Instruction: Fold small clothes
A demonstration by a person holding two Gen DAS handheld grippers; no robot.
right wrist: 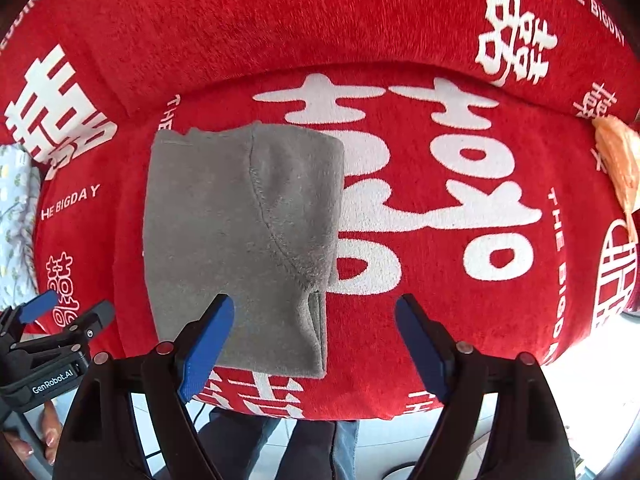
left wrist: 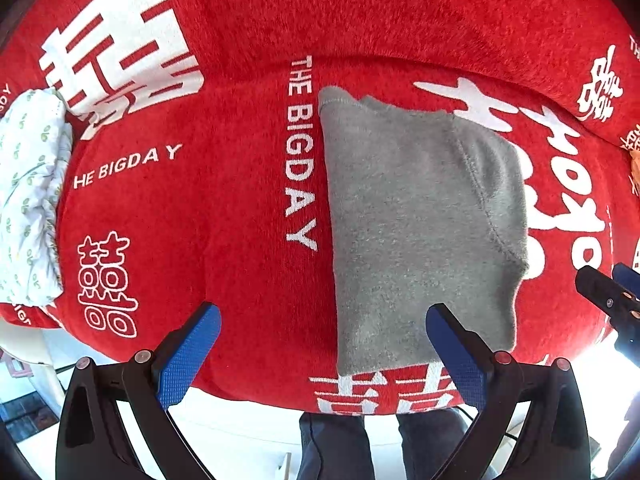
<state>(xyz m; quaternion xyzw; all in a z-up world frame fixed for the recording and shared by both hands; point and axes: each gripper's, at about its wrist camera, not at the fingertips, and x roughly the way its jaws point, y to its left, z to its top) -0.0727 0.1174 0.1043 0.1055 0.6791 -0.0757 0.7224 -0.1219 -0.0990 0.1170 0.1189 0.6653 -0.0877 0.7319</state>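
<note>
You are holding both grippers above the red printed cover (left wrist: 248,20), looking straight down, and neither is gripping anything.

Starting at the left, a white leaf-print cloth (left wrist: 32,184) is lying bunched at the cover's edge, well apart from the work.

Next, your left gripper (left wrist: 323,344) is hanging with its jaws spread wide and nothing between the blue pads (left wrist: 188,356). In its view the grey garment (left wrist: 416,216) is sitting ahead and to the right, its straight left edge running almost directly away from you, just inside the right-hand pad.

The garment is lying folded into a tall rectangle, its long axis running from the near edge of the surface toward the far side, with a curved seam crossing its right half.

Your right gripper (right wrist: 315,340) is also standing open and empty. Here the garment (right wrist: 240,240) is lying ahead and to the left, with its near right corner just beside the left-hand pad.

So the cloth is sitting between your two hands, about equally near each. Judging from that, any further fold would be working along the long axis, near end toward far end.

At far right, an orange cloth (right wrist: 616,160) is lying clear of everything.
</note>
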